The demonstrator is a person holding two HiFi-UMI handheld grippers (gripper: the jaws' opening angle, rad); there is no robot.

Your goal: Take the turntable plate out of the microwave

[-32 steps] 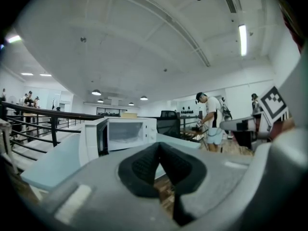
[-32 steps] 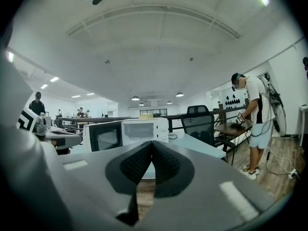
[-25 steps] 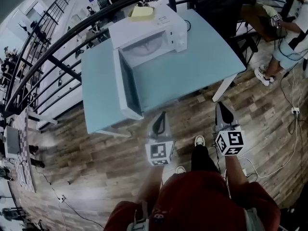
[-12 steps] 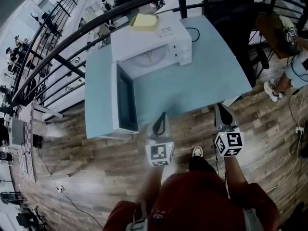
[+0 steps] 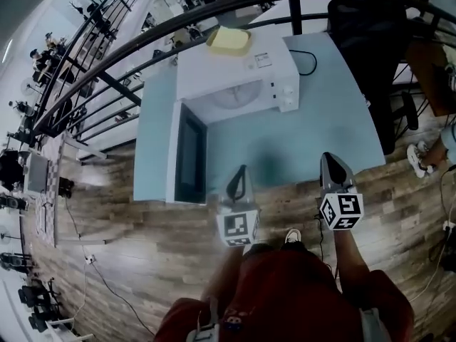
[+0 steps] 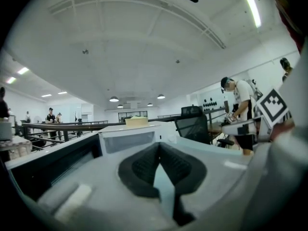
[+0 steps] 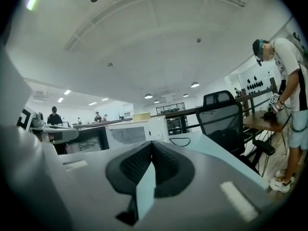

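turntable plate: only its front part shows, the rest under the microwave roof
bystander: cut off by the right edge
distant people: too small to tell

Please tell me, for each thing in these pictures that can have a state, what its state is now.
microwave door: open, swung wide to the left.
turntable plate: inside the microwave, untouched.
left tool: shut, nothing between its jaws, apart from the microwave.
right tool: shut, nothing between its jaws, apart from the microwave.
yellow block: lying on top of the microwave.

An open-plan office: swivel chair, wooden desk, railing, ceiling lamps.
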